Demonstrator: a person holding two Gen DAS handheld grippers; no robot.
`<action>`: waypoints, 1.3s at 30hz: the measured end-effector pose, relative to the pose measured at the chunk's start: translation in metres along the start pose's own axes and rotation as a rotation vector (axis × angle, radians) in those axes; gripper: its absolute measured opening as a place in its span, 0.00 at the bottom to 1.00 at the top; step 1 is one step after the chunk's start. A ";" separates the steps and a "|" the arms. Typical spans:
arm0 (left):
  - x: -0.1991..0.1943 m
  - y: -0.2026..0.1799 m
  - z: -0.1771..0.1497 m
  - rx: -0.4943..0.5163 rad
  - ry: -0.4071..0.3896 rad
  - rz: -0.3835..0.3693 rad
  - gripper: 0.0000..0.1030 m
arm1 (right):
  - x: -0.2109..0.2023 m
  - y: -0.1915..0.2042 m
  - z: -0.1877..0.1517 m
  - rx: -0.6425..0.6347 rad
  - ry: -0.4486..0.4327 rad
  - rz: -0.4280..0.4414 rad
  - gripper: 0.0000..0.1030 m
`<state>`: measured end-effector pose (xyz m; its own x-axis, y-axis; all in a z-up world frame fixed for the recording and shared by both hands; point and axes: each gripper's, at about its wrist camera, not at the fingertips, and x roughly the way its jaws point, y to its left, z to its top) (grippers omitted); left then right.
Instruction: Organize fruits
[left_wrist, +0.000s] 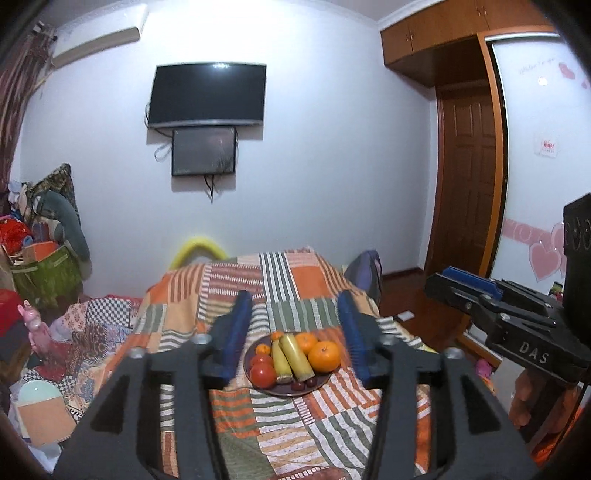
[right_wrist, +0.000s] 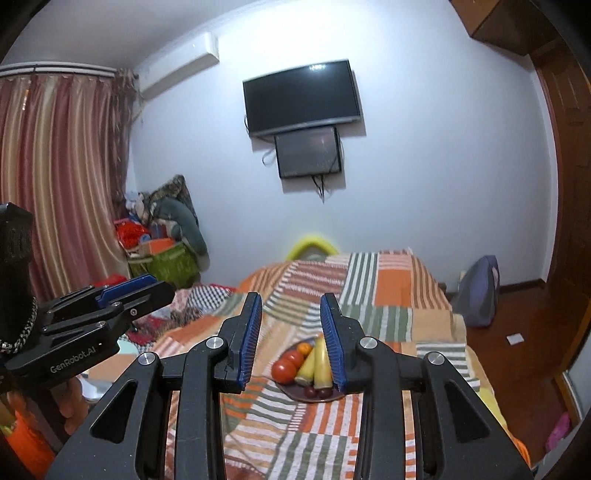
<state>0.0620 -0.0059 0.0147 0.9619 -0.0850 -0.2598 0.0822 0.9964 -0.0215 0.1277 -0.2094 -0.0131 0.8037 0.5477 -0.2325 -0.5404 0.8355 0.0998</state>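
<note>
A dark round plate (left_wrist: 322, 381) sits on the patchwork bed cover. It holds oranges (left_wrist: 324, 355), two red tomatoes (left_wrist: 263, 374), two yellow-green bananas (left_wrist: 295, 356) and small dark red fruits (left_wrist: 298, 386). My left gripper (left_wrist: 295, 306) is open and empty, held above and short of the plate. My right gripper (right_wrist: 291, 308) is open and empty too, with the plate (right_wrist: 295, 392), tomatoes (right_wrist: 284, 370) and bananas (right_wrist: 320, 360) between and beyond its fingers. The right finger hides the plate's right side. Each gripper shows at the edge of the other's view.
The bed cover (left_wrist: 295, 424) is striped orange, green and white. Clutter and a green box (left_wrist: 55, 271) lie left of the bed. A TV (left_wrist: 208, 95) hangs on the far wall. A wooden door (left_wrist: 469, 177) and wardrobe stand right.
</note>
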 end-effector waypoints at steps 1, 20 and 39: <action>-0.006 -0.001 0.001 0.003 -0.015 0.006 0.55 | -0.004 0.002 0.000 -0.005 -0.012 -0.005 0.36; -0.033 -0.009 -0.008 0.007 -0.062 0.025 0.95 | -0.031 0.017 -0.007 -0.063 -0.124 -0.102 0.91; -0.034 -0.004 -0.009 -0.012 -0.068 0.034 1.00 | -0.038 0.016 -0.007 -0.042 -0.139 -0.128 1.00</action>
<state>0.0260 -0.0070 0.0145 0.9796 -0.0505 -0.1947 0.0464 0.9986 -0.0252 0.0872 -0.2172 -0.0097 0.8919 0.4401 -0.1042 -0.4387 0.8979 0.0365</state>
